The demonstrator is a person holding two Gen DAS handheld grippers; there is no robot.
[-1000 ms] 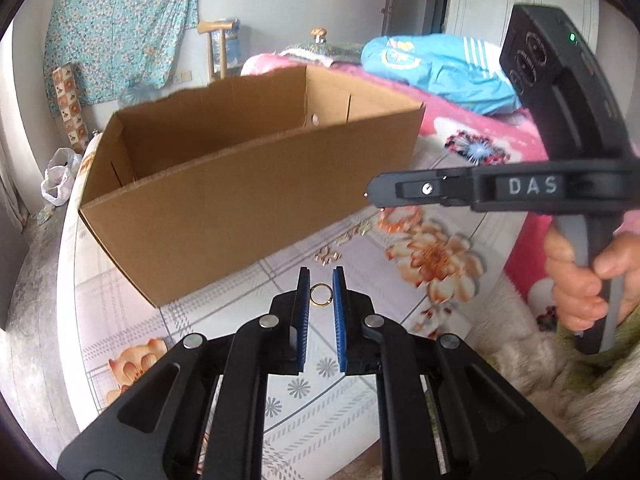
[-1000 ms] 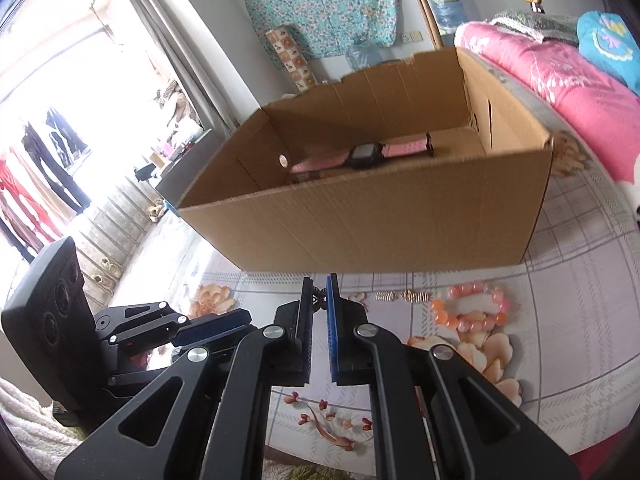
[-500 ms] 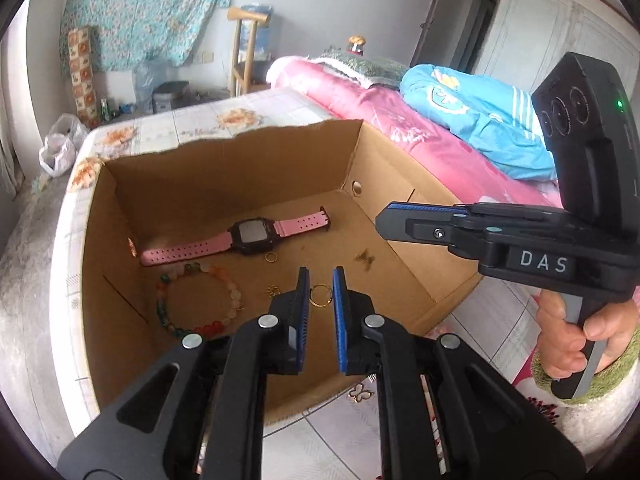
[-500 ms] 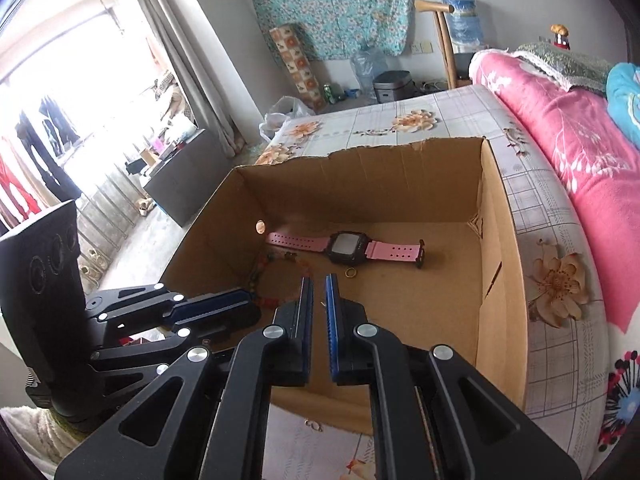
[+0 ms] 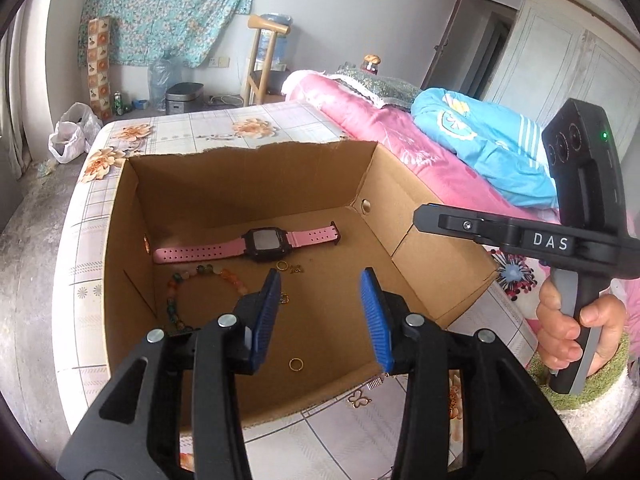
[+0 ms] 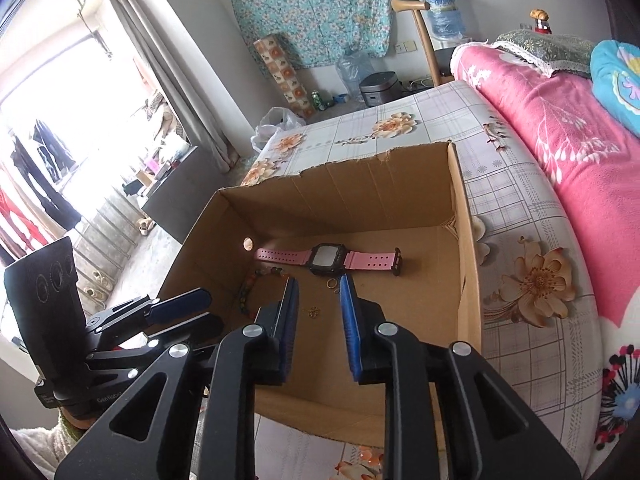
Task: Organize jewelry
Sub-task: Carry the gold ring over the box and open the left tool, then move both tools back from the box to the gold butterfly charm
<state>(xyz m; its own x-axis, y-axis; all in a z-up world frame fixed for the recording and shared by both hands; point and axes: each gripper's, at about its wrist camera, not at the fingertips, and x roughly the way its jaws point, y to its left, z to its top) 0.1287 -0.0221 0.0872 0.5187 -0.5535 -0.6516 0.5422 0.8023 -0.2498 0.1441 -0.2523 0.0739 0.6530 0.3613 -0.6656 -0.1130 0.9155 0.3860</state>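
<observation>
An open cardboard box (image 5: pixel 248 150) stands on the bed. On its floor lie a pink-strapped watch (image 5: pixel 256 242), a bead bracelet (image 5: pixel 188 288), a small gold ring (image 5: pixel 281 266) and a tiny charm (image 5: pixel 297 268). My left gripper (image 5: pixel 320 276) hangs over the box with its jaws opening and nothing between them. A gold ring (image 5: pixel 295 364) lies loose on the box floor below it. My right gripper (image 6: pixel 319 280) is also above the box (image 6: pixel 466 264), jaws opening and empty, over the watch (image 6: pixel 328 258) and a small gold piece (image 6: pixel 313 311).
Outside the box's near wall, a butterfly charm (image 5: pixel 356 399) and a small spring-like piece (image 5: pixel 374 383) lie on the flowered sheet. A pink quilt (image 6: pixel 560 128) and blue bundle (image 5: pixel 492 148) lie to the right. Each gripper is close beside the other: right (image 5: pixel 424 216), left (image 6: pixel 200 312).
Both grippers rose from the sheet in front of the box to above its inside. The left jaws opened and its gold ring now lies on the box floor. The right jaws opened too.
</observation>
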